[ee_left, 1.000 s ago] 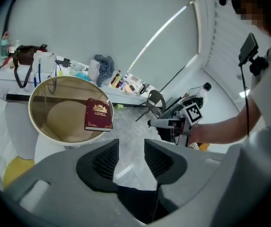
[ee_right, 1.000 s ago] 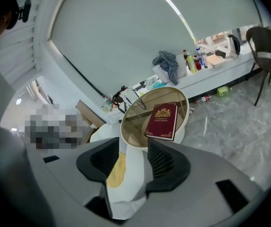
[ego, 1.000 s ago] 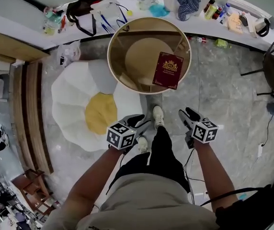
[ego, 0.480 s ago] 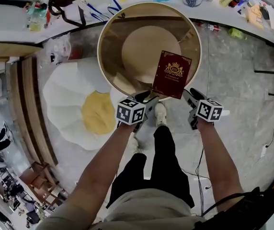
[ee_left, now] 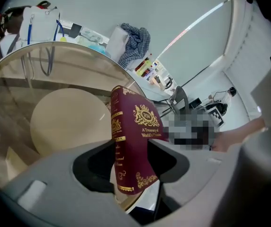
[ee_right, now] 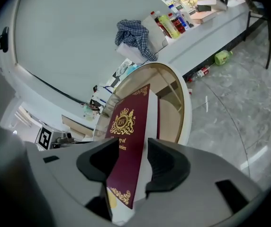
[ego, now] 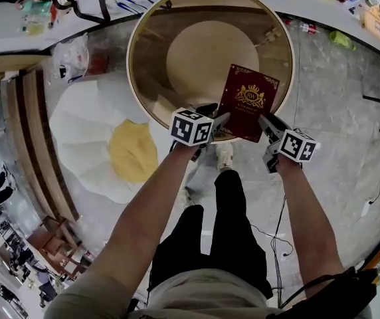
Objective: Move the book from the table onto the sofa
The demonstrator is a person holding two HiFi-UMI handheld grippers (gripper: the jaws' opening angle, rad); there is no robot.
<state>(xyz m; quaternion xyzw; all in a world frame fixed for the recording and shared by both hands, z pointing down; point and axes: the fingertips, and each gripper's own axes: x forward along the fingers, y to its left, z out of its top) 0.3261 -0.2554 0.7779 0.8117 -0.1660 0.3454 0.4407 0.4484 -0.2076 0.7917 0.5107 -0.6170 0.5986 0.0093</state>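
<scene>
Presently, the left forearm [ego: 157, 205] and right forearm [ego: 304, 205] extend forward, angled downward. The left tongs [ee_left: 131, 143] have just been opening and straddle the spine of the book [ee_left: 136, 119], released. The right tongs [ee_right: 133, 141] have just been closing slightly and bracket the fore-edge, pads not visibly pressing. The book lies flat at the near rim of the round glass table [ego: 129, 62]. Judgement: stiff hardback, moderately heavy, glossy cover liable to slip. Take it by the 2 long edges at the near end, grips level.
</scene>
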